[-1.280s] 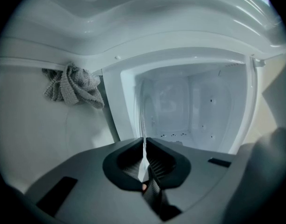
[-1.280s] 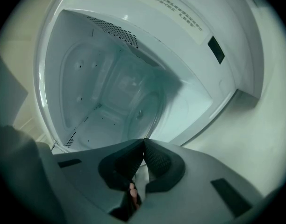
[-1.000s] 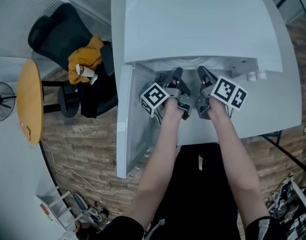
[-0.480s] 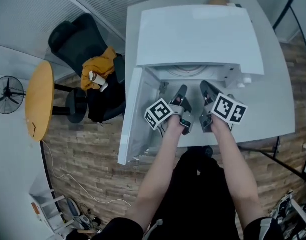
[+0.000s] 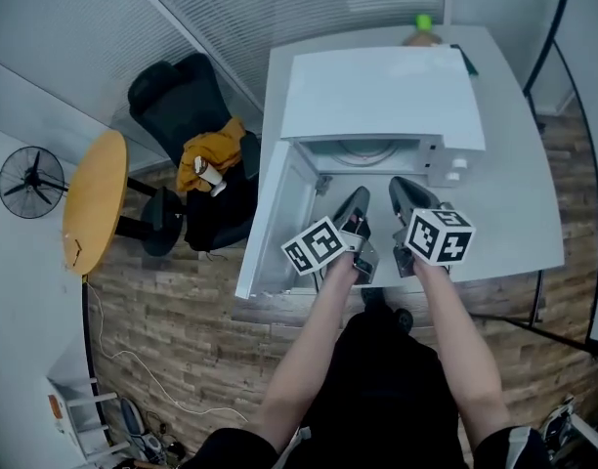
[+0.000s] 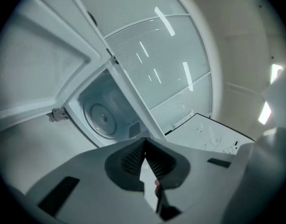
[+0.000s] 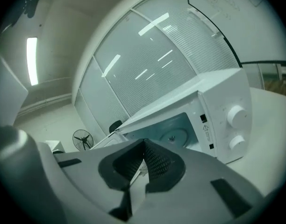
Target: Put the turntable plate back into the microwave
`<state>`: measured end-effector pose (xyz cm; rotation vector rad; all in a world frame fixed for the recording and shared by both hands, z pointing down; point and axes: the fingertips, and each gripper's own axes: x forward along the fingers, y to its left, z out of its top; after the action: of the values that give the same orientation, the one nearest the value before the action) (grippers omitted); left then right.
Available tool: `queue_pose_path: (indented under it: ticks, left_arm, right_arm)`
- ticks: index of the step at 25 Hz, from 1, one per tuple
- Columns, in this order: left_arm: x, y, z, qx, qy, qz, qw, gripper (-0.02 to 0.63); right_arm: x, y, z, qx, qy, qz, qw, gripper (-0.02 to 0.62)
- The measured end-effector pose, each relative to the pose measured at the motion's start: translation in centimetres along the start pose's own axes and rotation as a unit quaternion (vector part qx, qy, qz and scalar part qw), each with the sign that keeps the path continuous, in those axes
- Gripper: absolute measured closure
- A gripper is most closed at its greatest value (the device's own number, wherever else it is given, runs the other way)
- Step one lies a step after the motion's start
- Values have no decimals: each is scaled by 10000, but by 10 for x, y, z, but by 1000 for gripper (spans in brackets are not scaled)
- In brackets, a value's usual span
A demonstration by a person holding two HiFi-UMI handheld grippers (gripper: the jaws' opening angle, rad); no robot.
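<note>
The head view looks steeply down from high above the microwave [image 5: 382, 96] on the counter [image 5: 514, 203]. Both gripper views sit near the microwave's front, facing its open cavity [image 6: 103, 118]. The left one is tilted and left of centre, the right one right of centre. All three views share that cavity.

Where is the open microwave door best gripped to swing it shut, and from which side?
Grip the microwave door at its free vertical edge, farthest from the hinge, probably coming from the person's side with jaws straddling the thin panel. The door stands upright and wide open, so that edge is exposed. The left gripper is nearest but shut; it must open first.
</note>
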<state>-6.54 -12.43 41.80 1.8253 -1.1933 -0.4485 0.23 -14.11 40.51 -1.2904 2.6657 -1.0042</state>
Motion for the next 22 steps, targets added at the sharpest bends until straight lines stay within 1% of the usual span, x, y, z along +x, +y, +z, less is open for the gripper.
queue_pose_path:
  ticks: [3, 5, 8, 10, 12, 14, 16, 22]
  left_arm:
    - [-11, -24, 6, 704, -58, 26, 9975, 608]
    - [-18, -40, 13, 1148, -110, 32, 9933, 609]
    - [-31, -68, 21, 1703, -209, 8, 9852, 609]
    - [-40, -85, 23, 2107, -211, 19, 9773, 609]
    - [-49, -100, 24, 2540, -158, 32, 9671, 609]
    - [-56, -113, 26, 2875, -132, 22, 9577, 609]
    - [-62, -123, 27, 3027, -119, 1, 9530, 609]
    - [-78, -138, 20, 3113, -218, 21, 9501, 609]
  right_arm:
    - [-16, 15, 11, -494, -82, 52, 9987, 589]
    - [-26, 27, 21, -770, -157, 89, 9969, 589]
    - [-42, 42, 34, -1178, -252, 128, 9926, 589]
    - [-52, 52, 42, -1365, -280, 182, 9901, 589]
    - [-61, 62, 47, -1508, -297, 245, 9878, 588]
    - [-70, 70, 54, -1653, -334, 297, 9852, 588]
    - [-78, 75, 59, -1736, -383, 343, 9835, 588]
    - [-101, 87, 58, -2051, -371, 468, 9769, 588]
